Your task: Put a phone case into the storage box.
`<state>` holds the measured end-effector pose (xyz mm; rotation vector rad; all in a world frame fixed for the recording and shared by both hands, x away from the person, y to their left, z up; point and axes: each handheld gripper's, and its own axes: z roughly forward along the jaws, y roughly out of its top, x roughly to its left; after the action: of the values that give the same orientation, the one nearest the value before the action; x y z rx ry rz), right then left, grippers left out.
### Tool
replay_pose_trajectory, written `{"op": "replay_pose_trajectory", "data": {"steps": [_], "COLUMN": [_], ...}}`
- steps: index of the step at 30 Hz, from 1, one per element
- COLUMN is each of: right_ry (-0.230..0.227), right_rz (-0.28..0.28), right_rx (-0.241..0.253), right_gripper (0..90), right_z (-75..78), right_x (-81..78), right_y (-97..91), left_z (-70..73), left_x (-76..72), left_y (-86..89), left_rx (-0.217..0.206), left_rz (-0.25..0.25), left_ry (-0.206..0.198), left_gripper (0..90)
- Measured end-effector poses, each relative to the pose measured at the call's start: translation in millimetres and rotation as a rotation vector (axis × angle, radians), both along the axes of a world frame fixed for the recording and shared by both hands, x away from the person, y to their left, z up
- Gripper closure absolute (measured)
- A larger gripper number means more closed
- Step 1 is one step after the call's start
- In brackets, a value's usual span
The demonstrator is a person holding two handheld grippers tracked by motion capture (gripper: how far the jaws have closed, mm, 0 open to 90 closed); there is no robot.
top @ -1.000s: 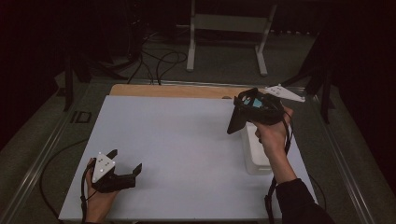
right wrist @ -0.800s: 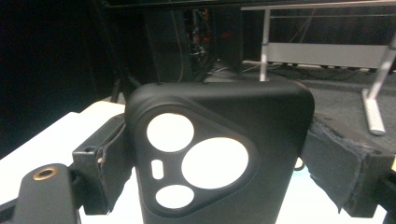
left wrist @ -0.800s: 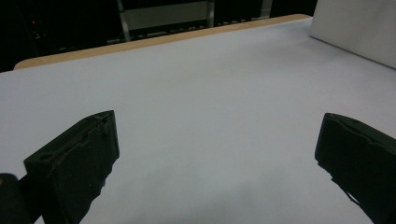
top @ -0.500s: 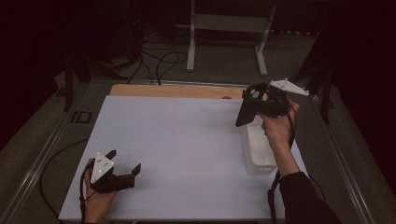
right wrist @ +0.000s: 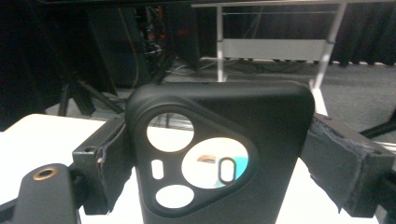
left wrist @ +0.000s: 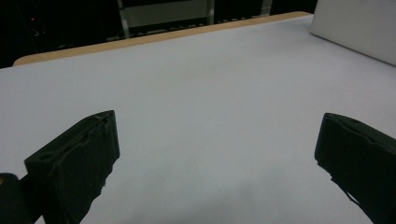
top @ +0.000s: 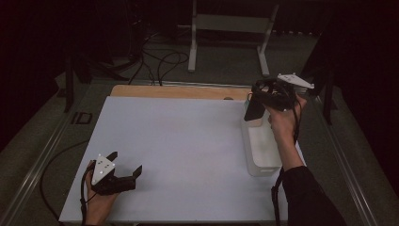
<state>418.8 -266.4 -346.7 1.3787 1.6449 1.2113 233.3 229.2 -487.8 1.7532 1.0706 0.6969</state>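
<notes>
A black phone case (right wrist: pixel 219 154) with camera cutouts stands upright between the jaws of my right gripper (right wrist: pixel 224 140), which is shut on its two sides. In the high view, my right gripper (top: pixel 256 101) holds the case (top: pixel 251 109) in the air over the far end of a white rectangular box (top: pixel 261 153) at the table's right side. My left gripper (top: pixel 126 164) rests low at the front left of the white table top (top: pixel 183 136). Its jaws stand wide apart with nothing between them, as the left gripper view (left wrist: pixel 217 154) also shows.
A wooden strip (top: pixel 179 91) runs along the table's far edge. Beyond it are a white metal stand (top: pixel 230 28) and cables on the dark floor. A corner of the white box (left wrist: pixel 359 28) shows at the upper right of the left gripper view.
My right gripper has carried the phone case to the right and farther back, over the far end of the white box. The left gripper has not moved.
</notes>
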Motion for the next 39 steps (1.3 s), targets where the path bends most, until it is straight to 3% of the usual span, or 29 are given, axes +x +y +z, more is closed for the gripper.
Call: {"op": "replay_pose_trajectory", "data": {"steps": [8,19,26,39], "right_ry": [0.028,0.068,0.100,0.156], "right_rz": [-0.056,-0.090,-0.104,-0.137], "right_rx": [-0.021,-0.041,-0.096,-0.099], "right_gripper": [14.4,14.3,14.2,14.0], "right_z": [-10.1,-25.9,-43.4,-67.1], "right_x": [11.4,22.6,31.9,43.5], "right_y": [-7.1,-7.3,-2.5,-0.5], "left_z": [-0.4,-0.2,0.2,1.0], "left_x": [-0.1,-0.5,-0.8,-1.1], "left_y": [-0.3,0.0,0.3,1.8], "left_rx": [0.002,-0.004,-0.010,-0.020], "left_rz": [-0.002,-0.002,-0.002,0.000], "left_ry": [0.002,0.000,0.000,-0.004], "left_gripper": [0.4,0.4,0.5,0.5]}}
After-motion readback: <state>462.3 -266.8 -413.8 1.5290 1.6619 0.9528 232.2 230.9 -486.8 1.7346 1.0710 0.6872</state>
